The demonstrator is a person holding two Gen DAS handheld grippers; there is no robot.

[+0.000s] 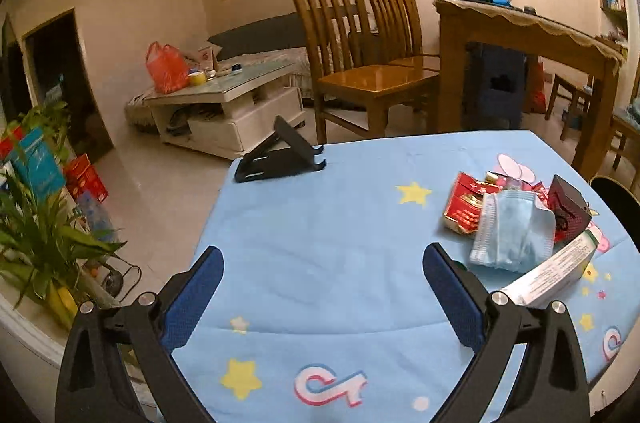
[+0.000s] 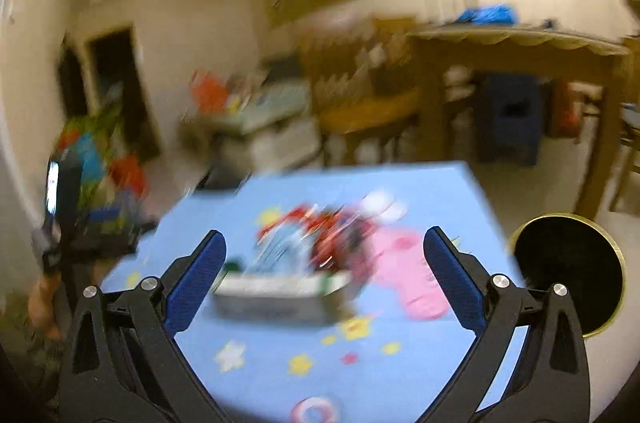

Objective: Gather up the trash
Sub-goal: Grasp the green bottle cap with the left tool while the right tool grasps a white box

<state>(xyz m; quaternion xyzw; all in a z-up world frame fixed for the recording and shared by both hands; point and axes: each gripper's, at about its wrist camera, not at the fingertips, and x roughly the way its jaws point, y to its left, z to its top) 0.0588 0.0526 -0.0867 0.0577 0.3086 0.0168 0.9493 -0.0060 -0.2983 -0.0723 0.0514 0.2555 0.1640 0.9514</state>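
Observation:
A pile of trash lies on the blue star-print tablecloth (image 1: 320, 243): a blue face mask (image 1: 510, 233), a red packet (image 1: 466, 205), a dark red box (image 1: 570, 209) and a white carton (image 1: 554, 277). My left gripper (image 1: 323, 255) hangs open over bare cloth, left of the pile, nothing between its blue pads. The right wrist view is blurred. There my right gripper (image 2: 324, 237) stands open with the white carton (image 2: 276, 297) and the smeared pile (image 2: 320, 235) ahead between its fingers, untouched. A black bin (image 2: 570, 273) with a gold rim sits past the table's right edge.
A black folding stand (image 1: 280, 153) rests at the table's far left corner. Wooden chairs (image 1: 360, 63), a wooden table (image 1: 520, 63) and a white coffee table (image 1: 228, 103) with a red bag stand beyond. A potted plant (image 1: 40, 223) is at the left.

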